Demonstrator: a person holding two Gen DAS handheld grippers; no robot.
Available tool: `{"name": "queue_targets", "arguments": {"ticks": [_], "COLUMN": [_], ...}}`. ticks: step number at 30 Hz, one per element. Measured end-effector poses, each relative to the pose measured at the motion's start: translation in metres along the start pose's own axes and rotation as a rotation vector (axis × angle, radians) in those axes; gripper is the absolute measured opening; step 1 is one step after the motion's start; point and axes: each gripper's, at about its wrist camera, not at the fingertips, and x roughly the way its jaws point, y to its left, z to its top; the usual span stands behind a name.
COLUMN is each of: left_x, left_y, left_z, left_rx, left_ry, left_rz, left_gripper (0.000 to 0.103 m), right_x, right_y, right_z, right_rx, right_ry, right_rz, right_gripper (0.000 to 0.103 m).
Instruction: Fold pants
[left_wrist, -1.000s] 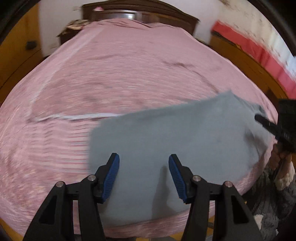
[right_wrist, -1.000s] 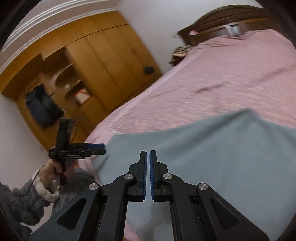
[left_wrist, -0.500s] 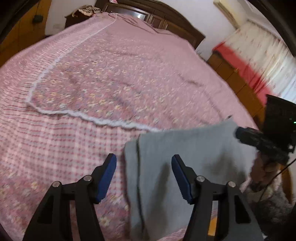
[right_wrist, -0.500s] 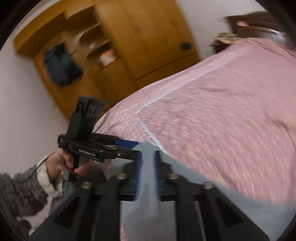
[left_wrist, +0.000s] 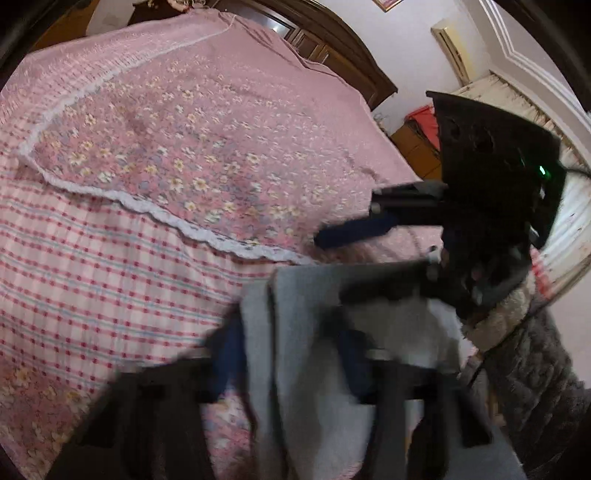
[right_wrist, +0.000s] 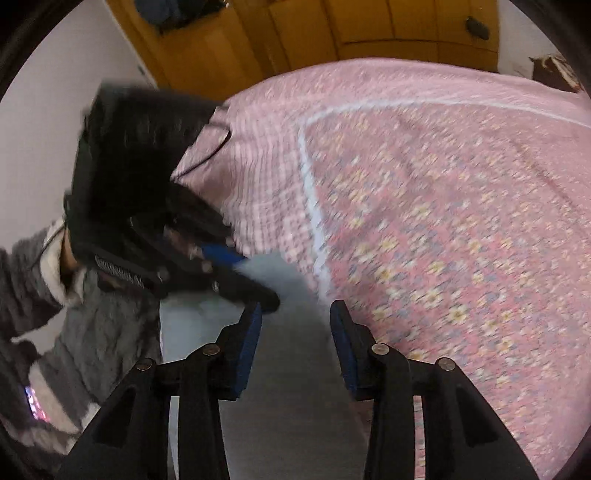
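Note:
The grey pants (left_wrist: 306, 295) lie folded at the near edge of the pink bed cover (left_wrist: 147, 147). My left gripper (left_wrist: 286, 328) is blurred low in the left wrist view, its blue pads closing in on a folded edge of the pants. In the right wrist view the left gripper (right_wrist: 258, 278) comes in from the left onto the pants' (right_wrist: 291, 387) far corner. My right gripper (right_wrist: 295, 306) hovers over the same end. Its jaws are closing with grey cloth between the pads, which do not touch it. From the left wrist view the right gripper (left_wrist: 332, 266) reaches in from the right.
The flowered bed cover (right_wrist: 443, 221) with a white lace border stretches far beyond the pants. A dark wooden headboard (left_wrist: 332, 40) stands at the far end. A wooden wardrobe (right_wrist: 295, 37) lines the wall. The person's grey fleece sleeves (left_wrist: 535, 369) (right_wrist: 92, 332) hang over the bed's near edge.
The right gripper swung across the pants to the end where the left one is, and went from shut to parted. The left gripper dropped closer to the cloth and its pads drew nearer together.

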Motion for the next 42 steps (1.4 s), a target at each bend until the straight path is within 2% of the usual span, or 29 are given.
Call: {"name": "queue_targets", "arguments": {"ticks": [1,2,4,7,9,11,16,18,23,28,32,34,36,39,42], "left_x": [0.000,-0.003,-0.013,-0.032,-0.040,-0.048,-0.068,-0.073,-0.064,-0.040,-0.023,-0.017,-0.019,-0.042,-0.068], "left_y": [0.001,0.001,-0.002,-0.017,-0.030,-0.039,-0.069,-0.075,-0.064,-0.044,-0.018,-0.001,0.016,0.035,0.033], "left_z": [0.000,0.000,-0.004,-0.010,-0.006,0.001,0.022,0.031,0.049,0.050,0.039,0.033,0.028,0.017,0.004], "left_rx": [-0.011,-0.018,-0.004,0.056,0.084,0.094,0.152,0.180,0.167,0.114,0.046,0.006,-0.045,-0.105,-0.105], "left_ry": [0.000,-0.014,-0.050,-0.099,-0.123,-0.142,-0.194,-0.208,-0.207,-0.163,-0.120,-0.102,-0.098,-0.134,-0.165], "left_rz": [-0.026,-0.037,-0.039,-0.002,0.017,-0.006,0.012,0.031,0.050,0.065,0.060,0.103,0.150,0.151,0.177], "left_gripper": [0.007,0.006,0.005,0.005,0.004,0.004,0.004,0.004,0.004,0.004,0.005,0.006,0.007,0.007,0.007], "right_x": [-0.003,-0.008,-0.019,-0.035,-0.048,-0.063,-0.092,-0.093,-0.076,-0.044,-0.024,-0.026,-0.031,-0.031,-0.014], "right_y": [0.005,0.008,0.013,0.021,0.026,0.030,0.028,0.023,0.006,-0.001,-0.007,0.002,0.028,0.071,0.110], "right_z": [-0.004,-0.007,-0.011,-0.012,-0.011,-0.008,0.006,0.012,0.024,0.032,0.028,0.016,-0.001,-0.023,-0.033], "right_rx": [-0.027,-0.042,-0.059,-0.076,-0.096,-0.119,-0.133,-0.124,-0.076,-0.044,0.035,0.057,0.021,0.045,0.055], "right_ry": [-0.025,-0.054,-0.106,-0.149,-0.161,-0.186,-0.227,-0.235,-0.259,-0.256,-0.248,-0.237,-0.247,-0.290,-0.343], "right_rz": [-0.049,-0.061,-0.064,-0.085,-0.103,-0.126,-0.174,-0.181,-0.168,-0.143,-0.258,-0.350,-0.439,-0.475,-0.528], "right_gripper": [0.014,0.006,0.006,0.006,0.006,0.006,0.006,0.006,0.005,0.004,0.005,0.006,0.008,0.013,0.013]}}
